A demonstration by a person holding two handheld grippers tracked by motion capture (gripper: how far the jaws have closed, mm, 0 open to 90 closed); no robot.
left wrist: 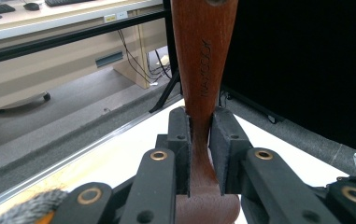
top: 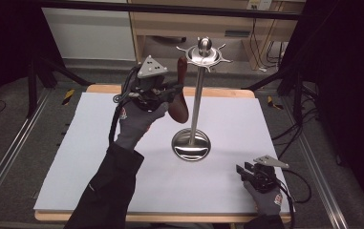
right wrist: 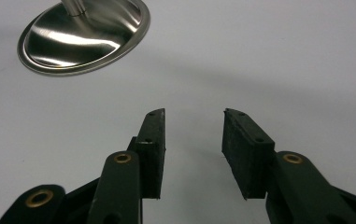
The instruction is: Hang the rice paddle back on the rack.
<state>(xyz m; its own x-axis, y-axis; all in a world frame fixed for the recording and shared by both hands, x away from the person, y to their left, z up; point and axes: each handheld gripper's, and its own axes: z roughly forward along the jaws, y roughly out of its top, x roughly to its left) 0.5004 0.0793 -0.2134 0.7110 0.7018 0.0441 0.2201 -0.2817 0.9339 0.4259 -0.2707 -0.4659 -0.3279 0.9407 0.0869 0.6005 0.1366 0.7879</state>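
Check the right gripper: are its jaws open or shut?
Open. The right gripper shows a clear gap between its pads, nothing between them, over the white table.

Overhead view; tool cameras close-up

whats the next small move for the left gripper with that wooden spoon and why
Probably raise the left gripper a little and ease it toward the stand's hooked top ring. It is shut on the wooden spoon with the handle end up, beside the steel stand but not yet on a hook.

Spoon (left wrist: 203, 70) smooth reddish wood; stand (top: 192, 145) glossy polished metal; table cover (top: 122, 157) matt white.
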